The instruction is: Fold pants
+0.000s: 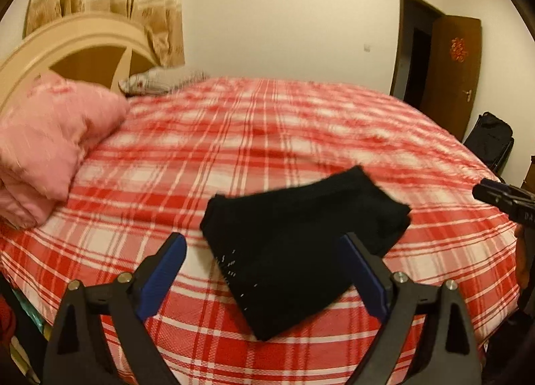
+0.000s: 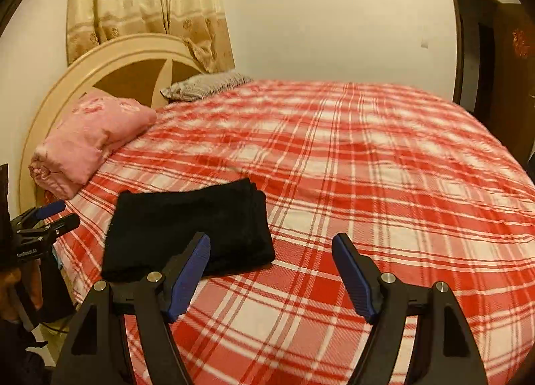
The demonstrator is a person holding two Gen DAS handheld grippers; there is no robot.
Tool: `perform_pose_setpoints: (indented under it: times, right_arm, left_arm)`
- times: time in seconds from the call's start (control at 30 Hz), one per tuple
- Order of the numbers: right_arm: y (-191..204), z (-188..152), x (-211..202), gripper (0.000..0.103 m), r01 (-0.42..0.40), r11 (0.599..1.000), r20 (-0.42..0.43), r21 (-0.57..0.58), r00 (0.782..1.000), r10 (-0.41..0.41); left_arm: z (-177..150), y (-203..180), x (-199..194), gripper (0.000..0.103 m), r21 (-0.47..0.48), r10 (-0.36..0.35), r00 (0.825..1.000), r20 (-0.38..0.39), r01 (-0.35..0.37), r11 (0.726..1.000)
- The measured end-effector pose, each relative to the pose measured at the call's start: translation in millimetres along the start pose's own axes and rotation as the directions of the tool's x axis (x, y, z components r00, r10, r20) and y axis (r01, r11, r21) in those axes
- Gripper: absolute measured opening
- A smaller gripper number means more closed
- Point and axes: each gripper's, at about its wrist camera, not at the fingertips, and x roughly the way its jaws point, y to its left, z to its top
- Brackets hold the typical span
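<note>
Only partial letters "DA" on the right tongs (image 1: 501, 196), otherwise illegible.

- The big bed (image 2: 367, 167) with the red checked cover is mostly bare, so there is lots of room to move on the right and far side.
- The folded black pants (image 2: 187, 228) lie near the front edge and take up that spot.
- A pink blanket (image 2: 90, 137) sits at the head end, well apart from the pants.
- A small pillow (image 2: 207, 84) lies by the headboard (image 2: 110, 57).
- Both grippers hang above the bed with nothing between their fingers.
</note>
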Motion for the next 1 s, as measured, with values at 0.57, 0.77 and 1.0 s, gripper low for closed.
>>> perform_pose_setpoints:
  times: [0.57,0.77,1.0]
  right_arm:
    - [27.1,3.1,-47.3,0.077,-0.017,0.997,0.115,-0.070,0.993,0.025]
    - [31.2,0.2,-43.4,0.077,-0.018,0.997,0.105,-0.080,0.994,0.026]
    - [34.0,-1.2,-44.0,0.077,-0.021,0.996,0.107,-0.084,0.994,0.030]
  left_arm:
    - [8.8,-24.0,-34.9,0.099,0.056,0.030,0.994,0.107,-0.036,0.998]
    - [6.0,-25.9,-31.2,0.100,0.062,0.041,0.995,0.088,-0.046,0.997]
    - [4.2,-26.9,-29.7,0.100,0.066,0.036,0.996,0.076,-0.041,0.997]
